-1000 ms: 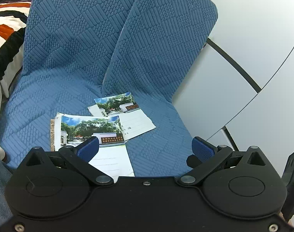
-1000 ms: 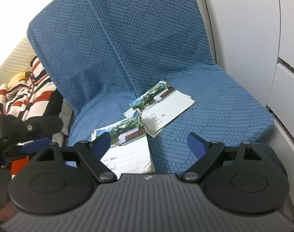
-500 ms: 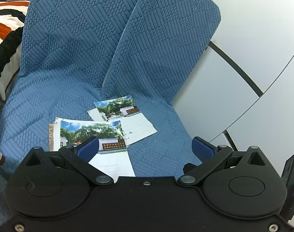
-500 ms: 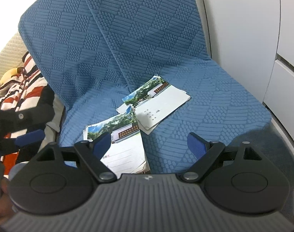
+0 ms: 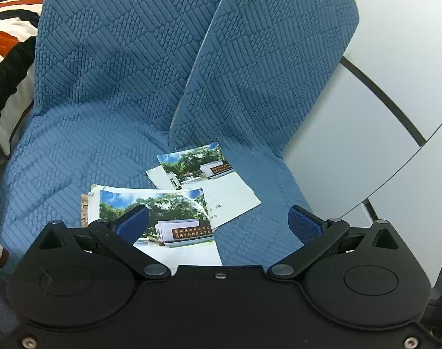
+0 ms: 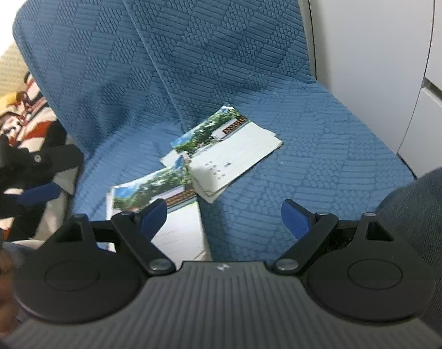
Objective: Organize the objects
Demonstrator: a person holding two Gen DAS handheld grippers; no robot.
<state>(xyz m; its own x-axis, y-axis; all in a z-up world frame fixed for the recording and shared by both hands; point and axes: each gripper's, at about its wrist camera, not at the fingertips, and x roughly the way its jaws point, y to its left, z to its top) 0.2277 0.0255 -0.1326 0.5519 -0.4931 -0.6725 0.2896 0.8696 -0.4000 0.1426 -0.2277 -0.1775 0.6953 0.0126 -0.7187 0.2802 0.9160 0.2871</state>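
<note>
Two loose piles of printed booklets lie on the seat of a blue quilted sofa cover. Landmark: the seam where the two back cushions meet

- Far booklet pile: just in front of the foot of the seam, skewed, photo cover up, a few sheets fanned out beneath it
- Near booklet pile: further out from the seam toward the seat's front edge, its far corner overlapping or touching the far pile; lower sheets poke out at its side away from the white cabinet panels
- Left hand-held gripper: jaws spread wide, nothing between the pads, angled down over the near pile; no contact visible
- Right hand-held gripper: jaws likewise wide apart and empty, above the seat with the near pile's edge under its one finger
- Striped cushion sits beyond the sofa cover's edge, well away from the seam

Judged step: approach, before any grasp; nothing tidied yet

Risks from here:
- Sheets lie flat on soft fabric; a pad coming straight down would likely press paper into the cushion, not get under it
- Pinching only the top cover could peel it off and leave the rest scattered
- Overlapping corners: dragging one pile may pull or fan the other
- Glossy covers may slip in the pads
- Both grippers close over the same pile could collide
</note>
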